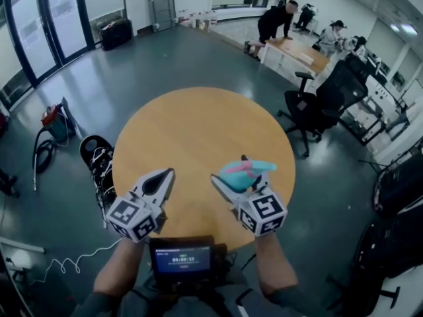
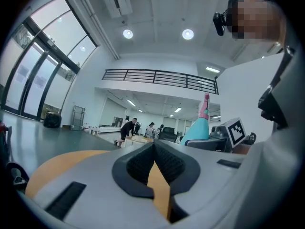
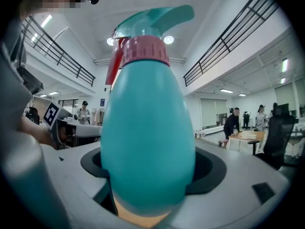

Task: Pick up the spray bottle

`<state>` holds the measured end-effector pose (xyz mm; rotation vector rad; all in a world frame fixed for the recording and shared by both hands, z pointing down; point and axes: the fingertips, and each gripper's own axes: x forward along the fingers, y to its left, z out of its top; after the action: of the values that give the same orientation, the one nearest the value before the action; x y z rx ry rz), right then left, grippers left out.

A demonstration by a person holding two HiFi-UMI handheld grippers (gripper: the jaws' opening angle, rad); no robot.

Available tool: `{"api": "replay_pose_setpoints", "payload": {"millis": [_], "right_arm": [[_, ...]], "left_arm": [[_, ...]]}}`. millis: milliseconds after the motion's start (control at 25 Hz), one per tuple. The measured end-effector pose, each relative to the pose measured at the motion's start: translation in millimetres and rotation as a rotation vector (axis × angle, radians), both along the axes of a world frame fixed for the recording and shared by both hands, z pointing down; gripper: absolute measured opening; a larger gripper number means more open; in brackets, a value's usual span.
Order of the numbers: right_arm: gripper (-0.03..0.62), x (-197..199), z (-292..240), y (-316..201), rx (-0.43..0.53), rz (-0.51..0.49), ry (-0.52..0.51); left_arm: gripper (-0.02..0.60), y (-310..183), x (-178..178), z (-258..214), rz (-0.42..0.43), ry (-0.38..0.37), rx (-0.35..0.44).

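The spray bottle is teal with a pink collar and a teal trigger head. It lies across my right gripper, which is shut on its body and holds it above the round wooden table. In the right gripper view the bottle stands upright and fills the gap between the jaws of that gripper. My left gripper is shut with nothing in it, over the table's near left part. The left gripper view shows its jaws closed together, with the bottle off to the right.
A black office chair stands right of the table. On the floor to the left lie a black bag and a red-topped machine with a hose. A person leans on a far desk. A small screen sits at my chest.
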<state>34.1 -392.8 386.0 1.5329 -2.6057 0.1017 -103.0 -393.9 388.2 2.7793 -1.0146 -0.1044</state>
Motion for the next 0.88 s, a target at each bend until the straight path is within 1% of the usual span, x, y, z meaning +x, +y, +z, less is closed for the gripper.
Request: {"api": "replay_pose_setpoints", "payload": {"millis": [160, 480, 640, 720, 880], "right_arm": [[0.44, 34.9, -13.5, 19.1, 0.017, 0.103, 0.0], [0.44, 107.0, -30.9, 75.3, 0.034, 0.332, 0.006], [0.44, 149.9, -32.7, 104.4, 0.048, 0.455, 0.025], [0.44, 178.0, -32.3, 123.1, 0.047, 0.539, 0.038], [0.44, 246.9, -33.5, 177.9, 0.053, 0.767, 0.032]], "left_arm": [[-0.003, 2.9, 32.5, -5.7, 0.078, 0.001, -0.02], [-0.003, 21.4, 117.6, -15.7, 0.302, -0.003, -0.033], [-0.002, 33.3, 158.0, -22.1, 0.412, -0.001, -0.023], [-0.002, 37.4, 179.0, -22.8, 0.458, -0.009, -0.024], [-0.003, 48.1, 221.2, -17.8, 0.564, -0.002, -0.027]]}}
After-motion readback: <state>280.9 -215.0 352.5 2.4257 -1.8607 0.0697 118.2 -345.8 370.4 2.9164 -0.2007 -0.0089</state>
